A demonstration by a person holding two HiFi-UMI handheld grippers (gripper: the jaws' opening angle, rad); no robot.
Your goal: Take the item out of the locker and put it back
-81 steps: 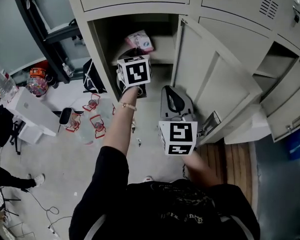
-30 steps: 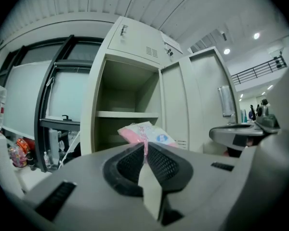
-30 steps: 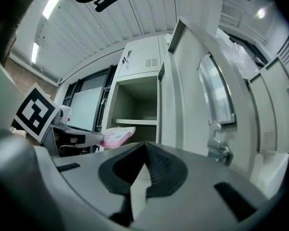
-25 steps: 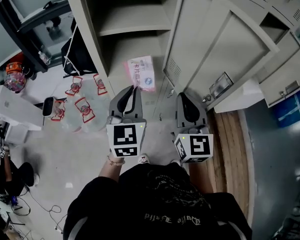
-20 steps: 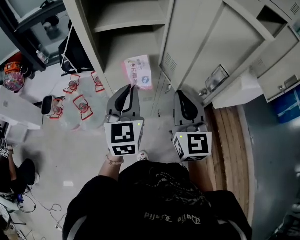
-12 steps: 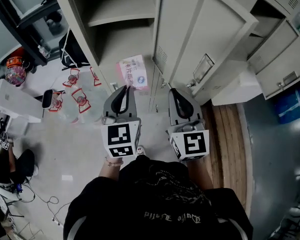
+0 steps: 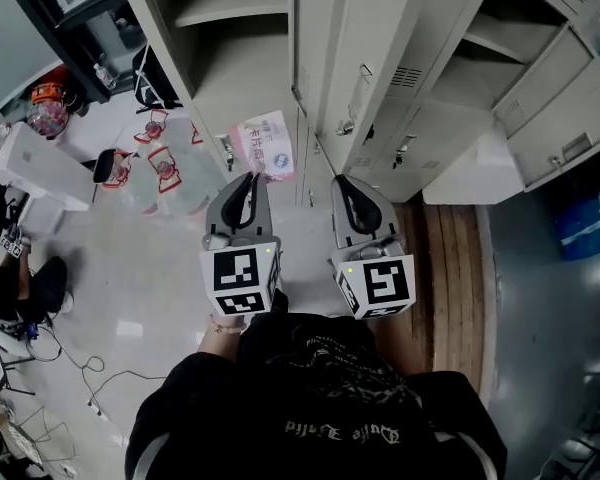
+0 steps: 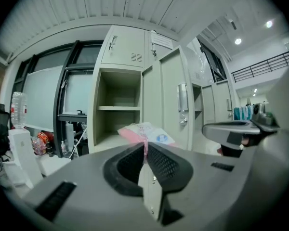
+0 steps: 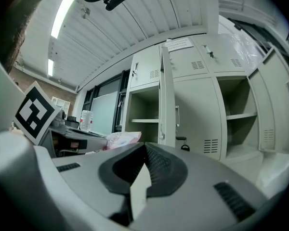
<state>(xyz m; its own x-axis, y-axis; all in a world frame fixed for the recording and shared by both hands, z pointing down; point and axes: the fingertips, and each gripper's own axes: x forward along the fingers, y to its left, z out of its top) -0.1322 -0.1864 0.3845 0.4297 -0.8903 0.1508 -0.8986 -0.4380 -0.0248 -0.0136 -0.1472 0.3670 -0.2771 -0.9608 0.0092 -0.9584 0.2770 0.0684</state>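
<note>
A pink-and-white packet [image 7: 266,146] hangs out in front of the open locker [image 7: 220,3], over the floor. My left gripper [image 7: 252,176] is shut on the packet's near edge. In the left gripper view the packet [image 8: 147,132] sticks up from the closed jaws, with the empty locker shelf [image 8: 116,108] behind it. Beside it, my right gripper [image 7: 338,180] is shut with nothing in it and points at the locker door [image 7: 365,48]. The right gripper view shows its jaws [image 9: 143,148] meeting, and the packet [image 9: 121,139] off to the left.
Packs of water bottles [image 7: 165,173] and a white box [image 7: 35,163] lie on the floor at the left, near a seated person [image 7: 15,293] and loose cables. More open lockers [image 7: 500,58] stand at the right, above a wooden strip [image 7: 450,258] and a blue crate [image 7: 590,218].
Both grippers have drawn back from the locker together, the packet still in the left one. The locker door now shows nearly edge-on, and more open lockers show at the right.
</note>
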